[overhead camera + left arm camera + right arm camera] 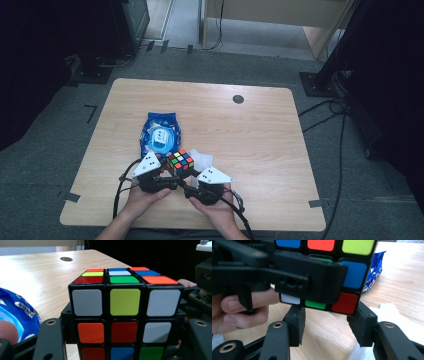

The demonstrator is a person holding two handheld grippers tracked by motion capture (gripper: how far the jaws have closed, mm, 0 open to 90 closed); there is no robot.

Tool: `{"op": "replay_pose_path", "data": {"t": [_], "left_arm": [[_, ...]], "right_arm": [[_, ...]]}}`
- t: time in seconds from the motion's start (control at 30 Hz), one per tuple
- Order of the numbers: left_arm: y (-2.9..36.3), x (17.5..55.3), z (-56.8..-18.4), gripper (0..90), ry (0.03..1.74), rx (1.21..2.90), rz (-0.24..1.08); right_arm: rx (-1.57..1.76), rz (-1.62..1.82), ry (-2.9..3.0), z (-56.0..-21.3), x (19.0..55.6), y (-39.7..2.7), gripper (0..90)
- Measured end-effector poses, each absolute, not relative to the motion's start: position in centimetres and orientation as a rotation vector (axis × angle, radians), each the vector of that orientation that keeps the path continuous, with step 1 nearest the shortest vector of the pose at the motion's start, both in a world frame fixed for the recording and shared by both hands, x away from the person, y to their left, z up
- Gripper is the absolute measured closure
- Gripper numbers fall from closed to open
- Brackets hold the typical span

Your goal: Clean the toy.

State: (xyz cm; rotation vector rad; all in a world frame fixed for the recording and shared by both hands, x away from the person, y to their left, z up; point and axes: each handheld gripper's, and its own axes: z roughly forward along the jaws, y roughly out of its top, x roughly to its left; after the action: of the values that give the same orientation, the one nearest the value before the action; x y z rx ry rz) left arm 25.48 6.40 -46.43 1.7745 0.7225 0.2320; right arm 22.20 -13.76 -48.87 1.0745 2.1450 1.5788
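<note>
In the high view the Rubik's cube (180, 162) sits low in the frame, just left of centre, raised a little above the wooden table (260, 135) between the 2 grippers that come up from the bottom edge. The left gripper (167, 176) reaches it from the lower left and the right gripper (187, 186) from the lower right, each capped by a grey three-cornered plate. In the left gripper view the cube fills the middle of the frame, with its 2 black jaws flanking it at the lower left and lower right; they stand fairly wide and clamp the cube's sides. In the right gripper view the cube (329, 272) is at the top centre, with one jaw of the left gripper lying across its face; the right gripper (325, 323) has its 2 jaws parted beneath the cube's lower edge, about as wide as the cube, and the pads do not press on it. A person's fingers (244, 311) show at the left edge of that view. A blue packet (160, 134) lies just above and left of the cube in the high view, and a crumpled white tissue (202, 159) lies just to the cube's right.
</note>
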Motion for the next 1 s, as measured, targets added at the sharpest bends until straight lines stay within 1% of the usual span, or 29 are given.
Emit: {"op": "replay_pose_path", "data": {"t": [0.03, 0.1, 0.17, 0.23, 0.27, 0.37, 0.47, 0.57, 0.63, 0.67, 0.77, 0.8, 0.83, 0.93, 0.97, 1.0], "left_arm": [[6.8, 25.7, -46.4, 34.1, 0.728, 1.768, 0.210], [7.3, 26.0, -46.4, 34.1, 0.753, 1.748, 0.215], [7.6, 26.1, -46.4, 34.1, 0.767, 1.741, 0.220], [8.2, 26.4, -46.4, 34.1, 0.790, 1.731, 0.229], [8.6, 26.6, -46.5, 34.1, 0.814, 1.732, 0.245], [8.7, 26.8, -46.8, 34.1, 0.826, 1.747, 0.255], [8.5, 26.8, -46.9, 34.1, 0.819, 1.760, 0.267], [8.1, 26.6, -47.1, 34.1, 0.800, 1.786, 0.279], [7.9, 26.5, -47.2, 34.1, 0.794, 1.798, 0.282], [7.9, 26.5, -47.2, 34.1, 0.794, 1.798, 0.282], [7.7, 26.3, -47.3, 34.1, 0.781, 1.817, 0.296], [7.7, 26.3, -47.3, 34.1, 0.781, 1.817, 0.296], [7.7, 26.3, -47.3, 34.1, 0.776, 1.826, 0.301], [7.6, 26.3, -47.4, 34.1, 0.774, 1.830, 0.301], [7.5, 26.2, -47.4, 34.1, 0.773, 1.833, 0.300], [7.5, 26.2, -47.5, 34.1, 0.770, 1.837, 0.300]], "right_arm": [[1.028, 1.567, 2.152, -48.8, 22.2, -13.8, 42.0], [1.002, 1.549, 2.171, -48.7, 22.3, -14.2, 37.2], [1.002, 1.505, 2.199, -48.7, 22.7, -15.0, 34.8], [1.004, 1.465, 2.199, -48.8, 22.9, -15.5, 34.9], [1.037, 1.363, 2.169, -49.3, 23.3, -16.6, 37.0], [1.175, 1.274, 2.188, -50.4, 24.3, -17.7, 39.0], [1.163, 1.196, 2.203, -51.4, 25.1, -17.6, 39.3], [1.144, 1.215, 2.220, -51.5, 25.8, -17.1, 39.9], [1.134, 1.173, 2.252, -51.8, 26.1, -16.7, 43.1], [1.134, 1.173, 2.252, -51.8, 26.1, -16.7, 43.1], [1.176, 1.110, 2.284, -52.2, 26.5, -16.6, 53.2], [1.176, 1.110, 2.284, -52.2, 26.5, -16.6, 53.2], [1.184, 1.101, 2.271, -52.1, 26.5, -16.9, 62.9], [1.202, 1.105, 2.255, -52.1, 26.6, -17.3, 80.4], [1.237, 1.116, 2.252, -52.1, 26.6, -17.5, 85.2], [1.265, 1.132, 2.256, -52.1, 26.7, -17.8, 86.8]]}}
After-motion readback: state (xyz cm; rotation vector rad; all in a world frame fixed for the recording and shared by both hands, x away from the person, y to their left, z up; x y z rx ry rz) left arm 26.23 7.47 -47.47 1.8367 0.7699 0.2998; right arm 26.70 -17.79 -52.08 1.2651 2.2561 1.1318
